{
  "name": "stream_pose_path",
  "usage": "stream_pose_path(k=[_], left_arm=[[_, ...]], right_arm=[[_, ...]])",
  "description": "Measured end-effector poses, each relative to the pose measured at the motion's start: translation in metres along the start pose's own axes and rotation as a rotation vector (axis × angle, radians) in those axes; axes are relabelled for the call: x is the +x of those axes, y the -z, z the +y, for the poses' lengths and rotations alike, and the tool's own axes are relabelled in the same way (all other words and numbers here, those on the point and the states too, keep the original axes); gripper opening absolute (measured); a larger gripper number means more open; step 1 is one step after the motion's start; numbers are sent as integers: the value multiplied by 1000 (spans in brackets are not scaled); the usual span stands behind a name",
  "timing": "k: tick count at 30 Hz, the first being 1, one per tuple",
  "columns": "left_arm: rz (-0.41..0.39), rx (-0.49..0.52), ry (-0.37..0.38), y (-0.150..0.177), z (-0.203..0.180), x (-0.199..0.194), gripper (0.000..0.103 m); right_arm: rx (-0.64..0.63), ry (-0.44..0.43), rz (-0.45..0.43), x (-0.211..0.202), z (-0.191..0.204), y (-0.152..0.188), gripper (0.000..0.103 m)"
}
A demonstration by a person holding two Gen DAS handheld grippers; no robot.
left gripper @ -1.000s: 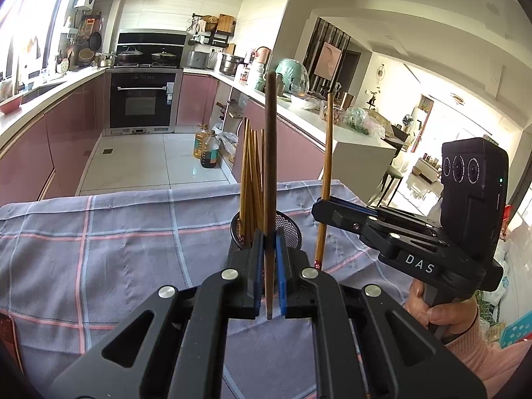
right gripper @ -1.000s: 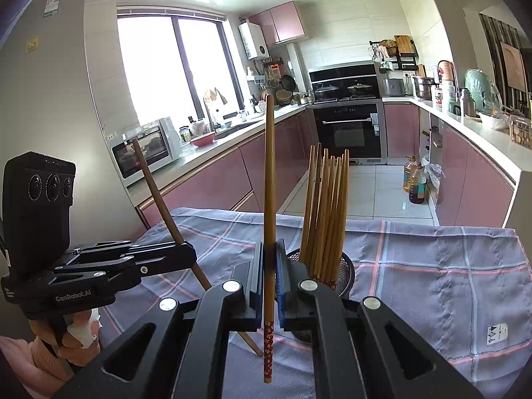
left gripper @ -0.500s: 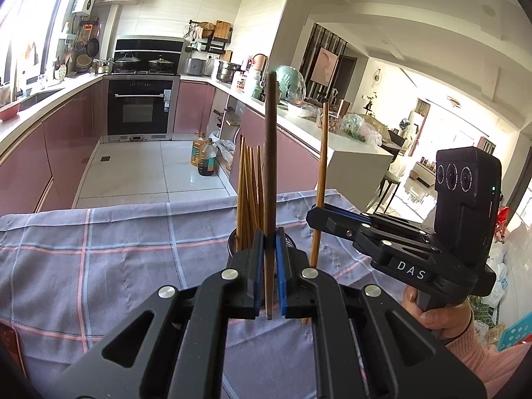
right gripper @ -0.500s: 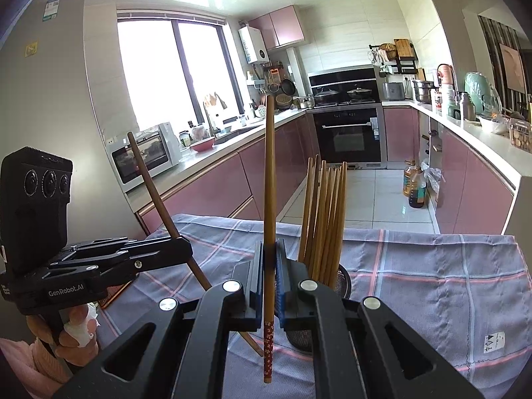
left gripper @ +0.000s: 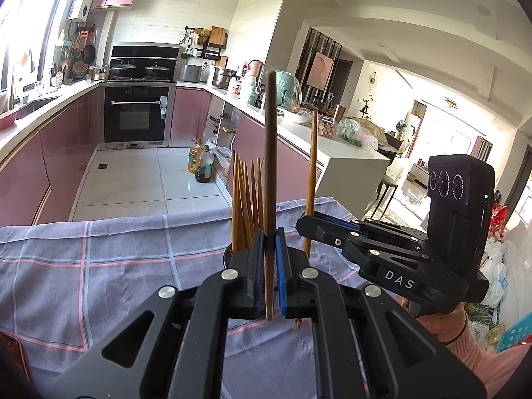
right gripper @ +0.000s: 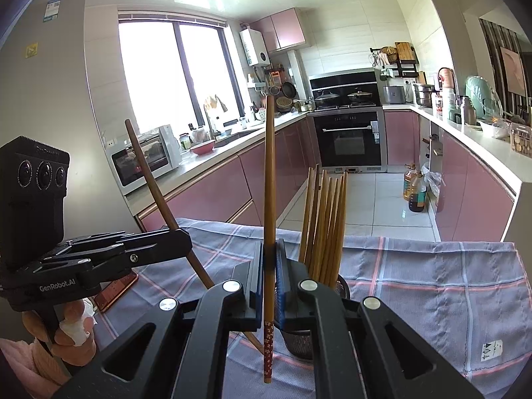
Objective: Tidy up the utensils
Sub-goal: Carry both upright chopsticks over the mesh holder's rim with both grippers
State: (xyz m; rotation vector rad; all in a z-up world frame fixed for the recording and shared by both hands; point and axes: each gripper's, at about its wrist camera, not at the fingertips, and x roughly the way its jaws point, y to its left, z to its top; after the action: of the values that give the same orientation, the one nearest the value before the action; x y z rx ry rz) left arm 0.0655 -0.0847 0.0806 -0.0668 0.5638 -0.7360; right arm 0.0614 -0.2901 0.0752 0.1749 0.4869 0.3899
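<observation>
Jaws of the left gripper are clamped on a dark chopstick standing upright; the right gripper pinches a lighter chopstick with a red patterned end hanging below its pads; just beyond both, a mesh holder of upright chopsticks stands on the checked cloth.

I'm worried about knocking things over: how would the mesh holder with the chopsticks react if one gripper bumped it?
The mesh holder looks small and light, so it would probably slide on the checked cloth. The chopstick bundle stands tall and leans to one side, so it may well tip. The loose sticks would likely rattle and shift.
</observation>
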Motion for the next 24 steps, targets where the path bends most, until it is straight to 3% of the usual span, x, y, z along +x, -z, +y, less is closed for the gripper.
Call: stream_pose_path(k=[24], left_arm=[[-49,12,-5,-14,-1,-3,8]], right_arm=[[5,7,-29,1,-3,-17,6]])
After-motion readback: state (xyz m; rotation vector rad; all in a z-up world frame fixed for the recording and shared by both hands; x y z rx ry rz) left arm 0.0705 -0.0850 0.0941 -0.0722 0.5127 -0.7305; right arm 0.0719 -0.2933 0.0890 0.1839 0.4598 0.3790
